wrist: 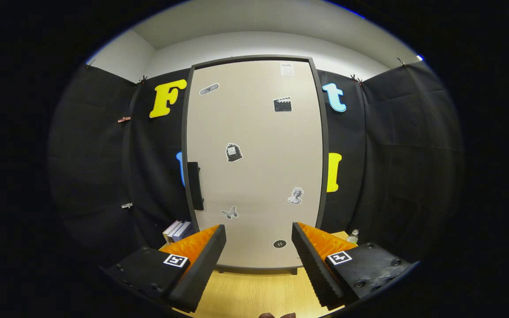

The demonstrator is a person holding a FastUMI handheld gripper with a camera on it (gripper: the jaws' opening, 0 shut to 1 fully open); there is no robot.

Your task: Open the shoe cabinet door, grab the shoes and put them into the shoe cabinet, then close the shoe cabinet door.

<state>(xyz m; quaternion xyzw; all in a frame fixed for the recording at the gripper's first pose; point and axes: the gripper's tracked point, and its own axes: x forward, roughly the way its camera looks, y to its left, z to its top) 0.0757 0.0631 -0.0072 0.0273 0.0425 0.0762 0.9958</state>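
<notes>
Nearest, low in the scene: the claw hangs over the wooden table, its two fingers spread wide apart and gripping nothing.
Just beyond the fingers: the shoe cabinet stands upright on the table, its pale door shut and dotted with small stickers.
Left edge of the door: a dark handle, the likely place to take hold.
Handling, as a judgement: the door looks stiff and flat, probably light to swing; its smooth face offers no grip, so the handle suits best.
Far left: books beside the cabinet.
Far right: a small bottle.
</notes>
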